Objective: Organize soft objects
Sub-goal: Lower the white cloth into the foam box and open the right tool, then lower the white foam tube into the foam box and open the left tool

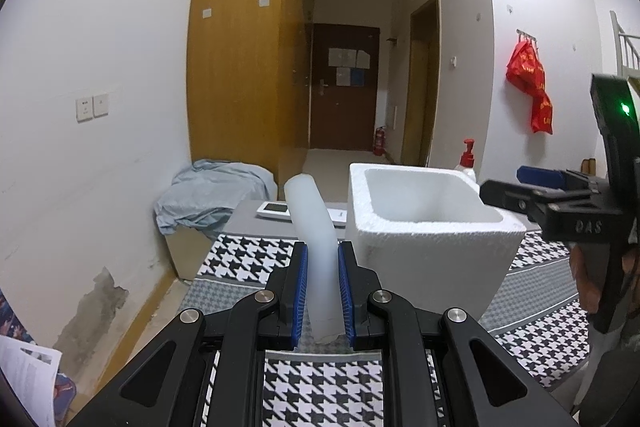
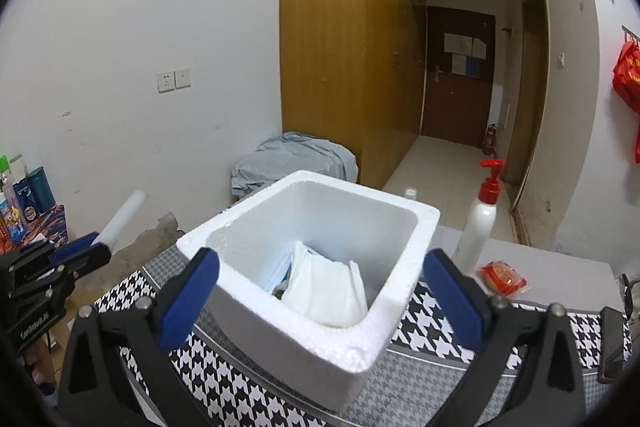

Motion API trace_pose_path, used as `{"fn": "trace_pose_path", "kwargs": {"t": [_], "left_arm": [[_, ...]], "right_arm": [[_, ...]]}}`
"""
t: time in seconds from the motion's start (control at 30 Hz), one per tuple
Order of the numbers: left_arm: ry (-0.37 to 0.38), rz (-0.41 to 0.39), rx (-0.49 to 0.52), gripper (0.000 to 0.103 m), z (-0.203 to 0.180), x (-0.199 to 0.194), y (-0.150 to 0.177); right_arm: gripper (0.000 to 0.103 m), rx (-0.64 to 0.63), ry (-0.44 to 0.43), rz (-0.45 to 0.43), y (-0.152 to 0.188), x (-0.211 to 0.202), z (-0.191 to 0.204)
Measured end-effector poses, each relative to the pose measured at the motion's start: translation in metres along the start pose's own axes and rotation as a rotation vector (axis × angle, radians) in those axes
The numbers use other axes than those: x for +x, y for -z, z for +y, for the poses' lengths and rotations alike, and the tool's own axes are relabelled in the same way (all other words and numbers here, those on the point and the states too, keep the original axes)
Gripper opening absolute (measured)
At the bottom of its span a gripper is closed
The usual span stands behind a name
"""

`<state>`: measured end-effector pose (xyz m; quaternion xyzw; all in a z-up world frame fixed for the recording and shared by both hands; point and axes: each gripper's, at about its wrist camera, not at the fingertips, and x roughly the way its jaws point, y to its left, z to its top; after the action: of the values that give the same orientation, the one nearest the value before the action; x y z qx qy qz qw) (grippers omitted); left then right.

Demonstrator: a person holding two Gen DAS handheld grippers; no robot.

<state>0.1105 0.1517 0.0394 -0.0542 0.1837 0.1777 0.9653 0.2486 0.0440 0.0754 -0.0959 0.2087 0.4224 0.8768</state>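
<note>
left hand-held gripper (image 1: 323,291): nearest on the left side, its blue pads pinched narrow on a white foam tube (image 1: 314,247); the tube stands up out of the pads and leans a little to the left at its top.
right hand-held gripper (image 2: 320,291): jaws spread wide, one blue pad on each side of the foam box (image 2: 320,311), nothing between the pads pressed; whether the pads touch the box walls i cannot tell.
bench (image 2: 248,379): covered with a black and white houndstooth cloth with grey bands; the foam box stands on it.
foam box contents: folded white soft sheets (image 2: 328,287) lie inside, leaning toward the right wall, with a bit of blue and something dark at the left side under them.
red packet (image 2: 502,277): flat on the bench just right of the box.
pump bottle (image 2: 478,223): white with a red pump, upright on the bench beyond the red packet, right of the box.
white flat device (image 1: 274,209): lies on the grey far end of the bench, behind the tube.
pale blue cloth (image 1: 212,199): a crumpled heap past the far left end of the bench, against the wooden wardrobe (image 1: 240,67).
far end: a corridor with a dark door (image 1: 344,87) and a fire extinguisher (image 1: 379,141) on the floor beside it.
right wall: red bags (image 1: 530,83) hang on hooks.
</note>
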Motion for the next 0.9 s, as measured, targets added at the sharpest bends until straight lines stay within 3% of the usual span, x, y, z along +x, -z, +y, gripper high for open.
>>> {"fn": "trace_pose_path", "kwargs": {"t": [0.9], "left_arm": [[0.123,-0.011,0.050,0.016,-0.028,0.019,-0.039]], "right_arm": [[0.103,0.053,0.094,-0.002,0.027,-0.029,-0.023]]}}
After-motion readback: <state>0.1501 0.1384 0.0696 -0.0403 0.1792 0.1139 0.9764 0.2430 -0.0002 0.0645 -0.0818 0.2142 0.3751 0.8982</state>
